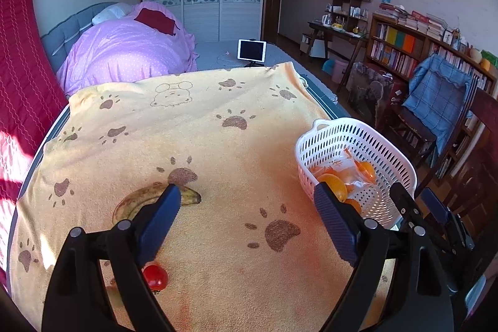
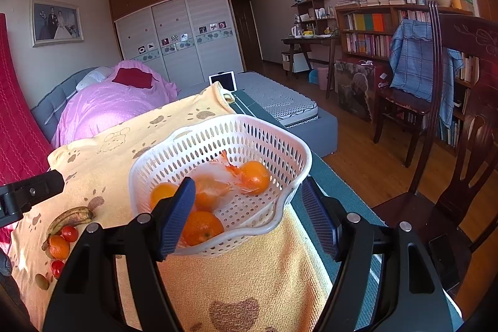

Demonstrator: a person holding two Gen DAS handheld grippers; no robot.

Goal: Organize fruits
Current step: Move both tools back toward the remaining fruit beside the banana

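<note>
A white perforated basket (image 2: 289,145) sits at the right edge of the yellow paw-print towel (image 2: 249,276); it also shows in the left wrist view (image 1: 386,151). It holds several oranges (image 2: 202,227), one in a clear wrapper (image 2: 253,176). My right gripper (image 2: 247,212) is open and empty, its jaws either side of the basket's near rim. My left gripper (image 1: 247,220) is open and empty above the towel. A spotted banana (image 1: 146,198) lies by its left finger, a cherry tomato (image 1: 155,276) below it. In the right wrist view the banana (image 2: 70,218), two tomatoes (image 2: 70,234) and a loose orange (image 2: 59,246) lie at the left.
A small brown fruit (image 2: 42,281) lies at the towel's near left. A tablet (image 1: 251,49) stands at the far end. A pink duvet (image 1: 124,52) is heaped behind. A dark wooden chair (image 2: 451,176) stands close on the right, beyond the towel's edge.
</note>
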